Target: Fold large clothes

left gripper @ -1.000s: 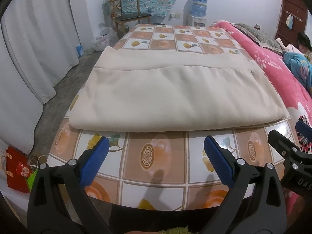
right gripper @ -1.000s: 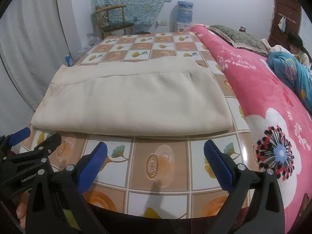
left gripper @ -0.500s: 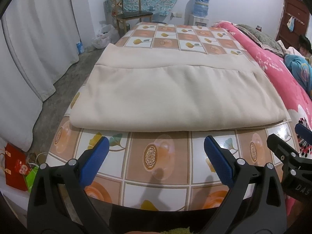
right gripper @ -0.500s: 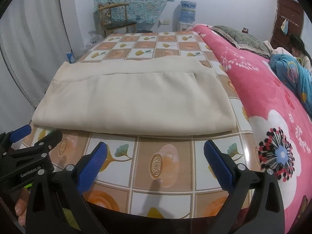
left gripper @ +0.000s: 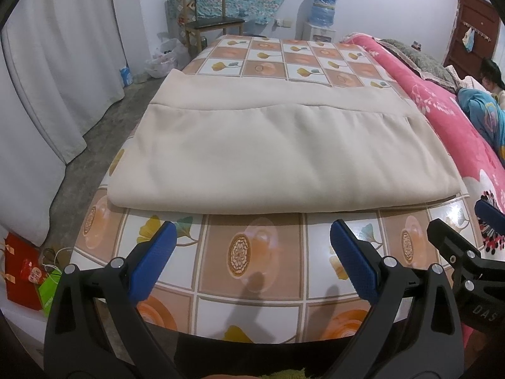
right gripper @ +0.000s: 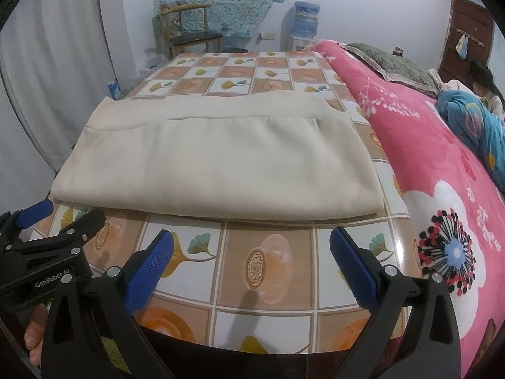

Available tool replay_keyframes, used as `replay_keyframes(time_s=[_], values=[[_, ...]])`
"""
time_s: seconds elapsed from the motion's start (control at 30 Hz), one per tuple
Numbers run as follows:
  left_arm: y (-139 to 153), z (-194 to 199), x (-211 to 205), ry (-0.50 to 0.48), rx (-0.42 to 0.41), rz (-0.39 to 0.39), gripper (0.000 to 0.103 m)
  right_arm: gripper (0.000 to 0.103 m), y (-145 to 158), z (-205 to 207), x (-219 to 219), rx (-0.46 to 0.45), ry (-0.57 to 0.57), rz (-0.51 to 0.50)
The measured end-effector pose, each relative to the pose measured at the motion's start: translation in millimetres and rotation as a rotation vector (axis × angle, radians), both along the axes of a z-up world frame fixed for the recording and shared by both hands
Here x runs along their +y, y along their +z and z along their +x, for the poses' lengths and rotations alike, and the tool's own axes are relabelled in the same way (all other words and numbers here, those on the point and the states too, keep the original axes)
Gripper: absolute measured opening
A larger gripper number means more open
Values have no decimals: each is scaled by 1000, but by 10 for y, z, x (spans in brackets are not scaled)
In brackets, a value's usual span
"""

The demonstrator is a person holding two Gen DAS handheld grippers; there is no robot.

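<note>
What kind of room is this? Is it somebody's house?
Probably a bedroom in a home: a bed with a pink flowered blanket, a wooden chair by the wall, and a water dispenser in the corner.

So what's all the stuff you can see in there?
Folded cloth: one, beige, flat on the tiled table.
Table cover: one, orange and white squares, under the cloth.
Blanket: one, pink with flowers, right of the table.
Chair: one, wooden, by the far wall.
Water bottle: one, blue, far wall.
Curtain: white, on the left.
Red bag: one, on the floor, left.
Person: one, far right.
Left claw: one, black with blue pads, open, empty.
Right claw: one, same colours, open, empty.
</note>
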State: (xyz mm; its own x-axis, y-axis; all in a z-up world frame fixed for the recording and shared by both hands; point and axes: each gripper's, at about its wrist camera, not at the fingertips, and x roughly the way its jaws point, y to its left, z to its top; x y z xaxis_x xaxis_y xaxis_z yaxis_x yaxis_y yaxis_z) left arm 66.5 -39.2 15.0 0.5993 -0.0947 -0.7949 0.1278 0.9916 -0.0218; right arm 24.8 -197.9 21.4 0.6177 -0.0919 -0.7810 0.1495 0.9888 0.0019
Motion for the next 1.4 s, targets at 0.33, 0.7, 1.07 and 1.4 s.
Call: replay_keyframes(time_s=[0.33,0.7,1.07,1.4], values=[[19,-13,-6,0,-6,-2,94,96,20,2,-12,-4,6,-8],[36,-7,-21,-1,-10,-2,94,96,32,-10,-24,-5,6,-9],[36,-8,-24,-1,-9,-3,94,96,30,-6,-23,-4,7,-8],[37,-7,-20,-1,-10,-5,94,96,33,-8,-24,-5,7,-9]])
